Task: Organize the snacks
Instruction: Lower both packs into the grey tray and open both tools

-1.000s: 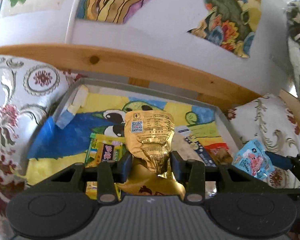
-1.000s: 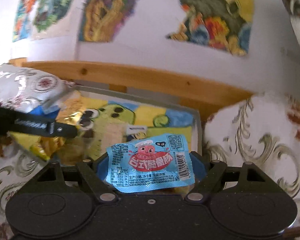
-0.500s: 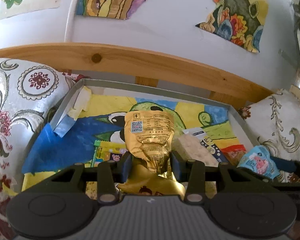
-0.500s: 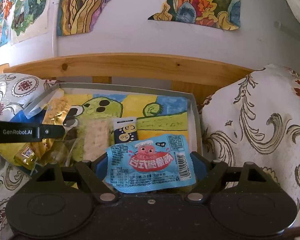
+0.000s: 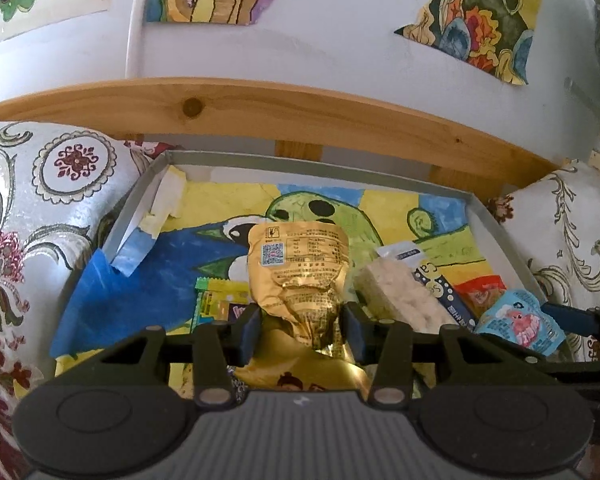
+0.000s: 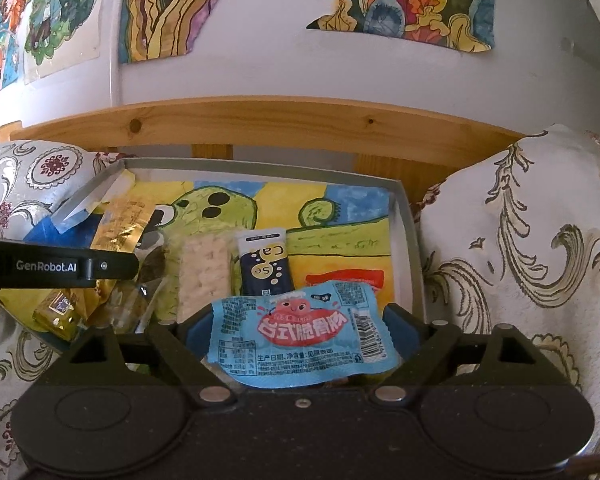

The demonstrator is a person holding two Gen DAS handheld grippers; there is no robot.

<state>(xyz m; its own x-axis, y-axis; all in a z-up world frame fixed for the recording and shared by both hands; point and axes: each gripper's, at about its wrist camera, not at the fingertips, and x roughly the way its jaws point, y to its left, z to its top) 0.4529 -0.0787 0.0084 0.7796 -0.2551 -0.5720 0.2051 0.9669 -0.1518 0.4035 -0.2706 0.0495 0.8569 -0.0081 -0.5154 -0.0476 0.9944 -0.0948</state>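
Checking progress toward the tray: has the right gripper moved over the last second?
Yes. The right gripper, shut on the blue packet, swung left; the tray now sits more centred ahead.

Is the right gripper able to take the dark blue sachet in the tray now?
Probably not: the right gripper is shut on the light blue packet, though the dark blue sachet lies uncovered just ahead.

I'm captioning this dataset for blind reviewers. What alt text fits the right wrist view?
The right gripper holds a light blue snack packet above a grey tray lined with a cartoon drawing. In the tray lie a cracker pack and a dark blue sachet; the left gripper holds a gold packet at left.
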